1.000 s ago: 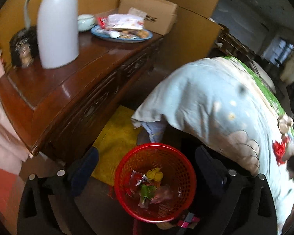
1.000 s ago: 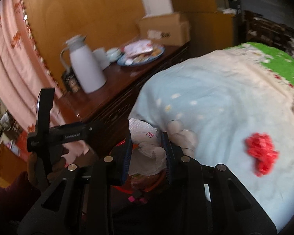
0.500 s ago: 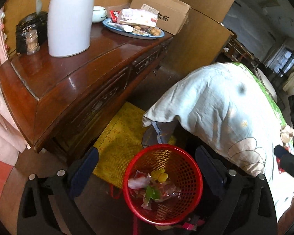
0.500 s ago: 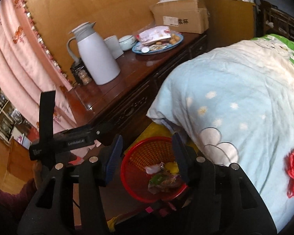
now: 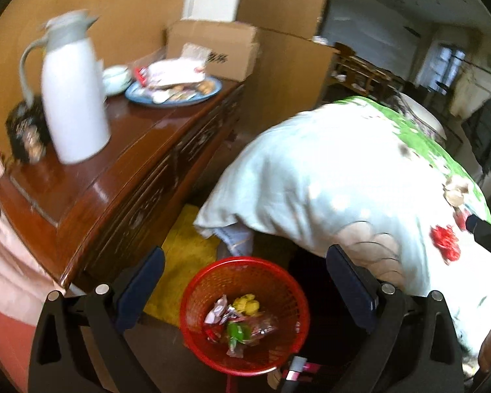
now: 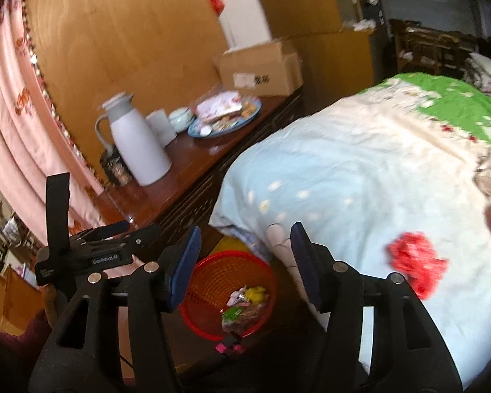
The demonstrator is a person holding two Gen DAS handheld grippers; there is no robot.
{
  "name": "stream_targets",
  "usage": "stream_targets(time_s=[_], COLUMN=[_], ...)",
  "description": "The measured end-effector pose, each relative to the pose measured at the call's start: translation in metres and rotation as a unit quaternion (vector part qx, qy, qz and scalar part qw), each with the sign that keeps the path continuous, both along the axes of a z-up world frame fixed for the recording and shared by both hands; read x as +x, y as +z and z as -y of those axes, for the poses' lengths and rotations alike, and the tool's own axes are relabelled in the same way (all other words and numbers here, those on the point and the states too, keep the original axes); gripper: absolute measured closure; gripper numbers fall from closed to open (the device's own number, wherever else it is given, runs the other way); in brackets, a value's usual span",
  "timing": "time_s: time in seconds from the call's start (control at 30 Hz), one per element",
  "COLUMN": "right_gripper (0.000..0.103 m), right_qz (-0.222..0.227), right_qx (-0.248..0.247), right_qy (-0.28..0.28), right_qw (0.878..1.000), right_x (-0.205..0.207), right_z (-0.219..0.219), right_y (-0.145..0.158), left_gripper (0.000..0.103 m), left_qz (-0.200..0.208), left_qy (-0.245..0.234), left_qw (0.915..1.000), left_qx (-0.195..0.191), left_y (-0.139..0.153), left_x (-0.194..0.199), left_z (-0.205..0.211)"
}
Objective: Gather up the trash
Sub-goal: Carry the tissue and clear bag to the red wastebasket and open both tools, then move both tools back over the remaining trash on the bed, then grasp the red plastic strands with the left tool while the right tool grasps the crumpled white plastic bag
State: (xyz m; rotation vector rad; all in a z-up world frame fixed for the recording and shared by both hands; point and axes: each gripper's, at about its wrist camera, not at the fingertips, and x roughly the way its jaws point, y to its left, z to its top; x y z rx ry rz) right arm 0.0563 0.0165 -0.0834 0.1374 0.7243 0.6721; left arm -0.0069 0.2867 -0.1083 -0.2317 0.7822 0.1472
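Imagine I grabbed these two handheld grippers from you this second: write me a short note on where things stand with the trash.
Right gripper: open, nothing between its fingers; its jaws have just been opening, having let go of a white wad.
Left gripper: open and empty, above the red basket.
Basket: on the floor between the wooden cabinet and the bed, with wrappers inside.
Done: several bits are binned.
Left: possibly the wrappers on the blue plate on the cabinet; too blurred to tell if they are trash.
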Motion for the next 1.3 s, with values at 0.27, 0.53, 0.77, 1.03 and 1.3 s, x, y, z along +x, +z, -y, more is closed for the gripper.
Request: stream_targets(time_s=[0.27, 0.53, 0.77, 1.03, 1.3], right_gripper=[0.039, 0.032, 0.032, 0.032, 0.031], right_qz=[0.039, 0.04, 0.001, -0.03, -0.023], right_qx=[0.018, 0.003, -0.016, -0.037, -0.031], right_qy=[-0.073, -0.186, -0.305, -0.365, -0.361], right_qw=[0.996, 0.982, 0.952, 0.93, 0.932], right_x=[-0.019, -0.007, 0.018, 0.034, 0.033], right_z=[0.082, 0.178, 0.256, 0.293, 0.292], right_y=[0.009, -0.003, -0.038, -0.076, -0.086], left_gripper=[0.006, 0.006, 0.006, 0.006, 0.006], left_qz=[0.032, 0.035, 0.014, -0.021, -0.053], left_qy=[-0.069, -0.158, -0.235, -0.289, -0.293], left_qw=[0.9942, 0.9813, 0.9667, 0.9535, 0.9507], left_qx=[0.076, 0.104, 0.099, 0.083, 0.087], left_y=[0.033, 0.035, 0.014, -0.018, -0.052], left_x=[0.002, 0.034, 0.075, 0.114, 0.134], left_z=[0.088, 0.188, 0.258, 0.304, 0.304])
